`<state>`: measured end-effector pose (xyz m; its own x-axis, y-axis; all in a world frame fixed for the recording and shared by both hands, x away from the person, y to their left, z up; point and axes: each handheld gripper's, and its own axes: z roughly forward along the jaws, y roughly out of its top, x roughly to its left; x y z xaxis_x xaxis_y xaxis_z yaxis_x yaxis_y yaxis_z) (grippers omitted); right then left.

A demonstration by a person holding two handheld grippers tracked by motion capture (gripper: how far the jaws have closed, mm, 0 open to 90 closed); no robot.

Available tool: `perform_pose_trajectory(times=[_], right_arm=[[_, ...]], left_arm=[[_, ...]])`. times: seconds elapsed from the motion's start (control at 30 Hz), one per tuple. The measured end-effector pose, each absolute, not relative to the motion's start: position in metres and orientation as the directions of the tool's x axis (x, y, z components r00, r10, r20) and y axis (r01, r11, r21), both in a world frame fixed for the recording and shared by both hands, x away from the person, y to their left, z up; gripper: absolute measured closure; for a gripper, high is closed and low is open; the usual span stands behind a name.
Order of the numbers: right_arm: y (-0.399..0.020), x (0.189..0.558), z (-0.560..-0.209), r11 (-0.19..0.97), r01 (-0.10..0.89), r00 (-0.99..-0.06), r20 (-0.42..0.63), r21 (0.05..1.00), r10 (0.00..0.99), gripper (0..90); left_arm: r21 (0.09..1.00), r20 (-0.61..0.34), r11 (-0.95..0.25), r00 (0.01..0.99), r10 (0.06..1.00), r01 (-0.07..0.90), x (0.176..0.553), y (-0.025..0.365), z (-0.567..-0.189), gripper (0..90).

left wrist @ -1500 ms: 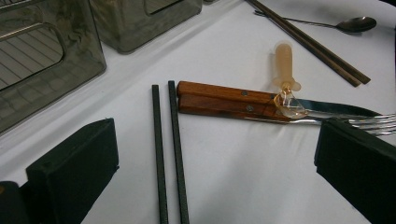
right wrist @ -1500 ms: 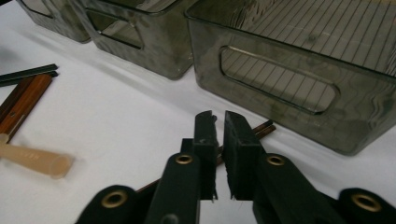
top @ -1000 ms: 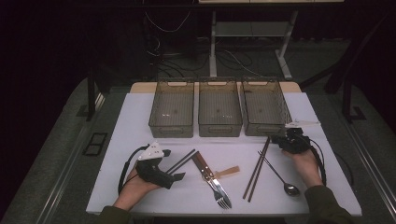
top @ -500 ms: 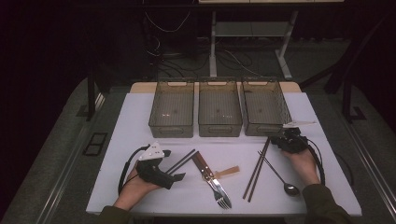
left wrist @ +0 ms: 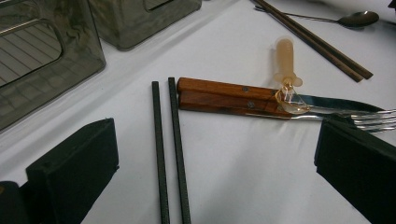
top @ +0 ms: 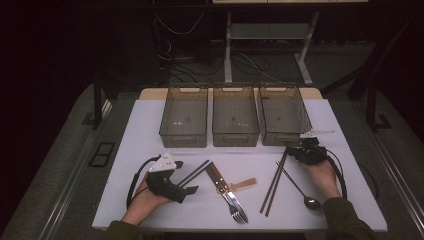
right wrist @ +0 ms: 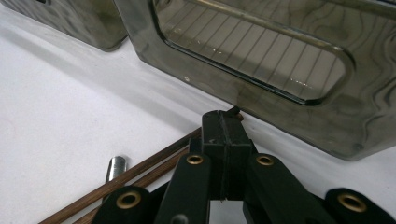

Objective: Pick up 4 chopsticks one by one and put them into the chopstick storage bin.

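Brown chopsticks (top: 273, 181), two of them, lay side by side on the white table (top: 140, 135) just in front of the right-hand bin, their far tips at the right gripper (top: 296, 151), whose jaws were pressed together with nothing visibly pinched. Two black chopsticks (left wrist: 169, 149) lay before the left gripper (top: 187, 189), jaws spread wide. One fork (top: 237, 211), one knife (top: 218, 176), one spoon (top: 300, 189) and three smoky bins (top: 235, 117) completed the count. Both hands rested low on the table.
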<state>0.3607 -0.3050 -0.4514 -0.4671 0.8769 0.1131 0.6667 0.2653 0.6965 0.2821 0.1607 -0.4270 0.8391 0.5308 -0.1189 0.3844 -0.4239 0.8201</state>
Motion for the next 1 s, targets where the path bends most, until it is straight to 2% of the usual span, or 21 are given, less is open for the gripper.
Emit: perform_pose_trajectory(times=[1.0], right_arm=[[-0.292,0.36,-0.452,0.284,0.646,-0.51,0.124,0.708,0.851,89.9]], left_arm=[[0.819,-0.118,-0.424,0.836,0.536,0.387,0.282,0.161,-0.427,0.0]])
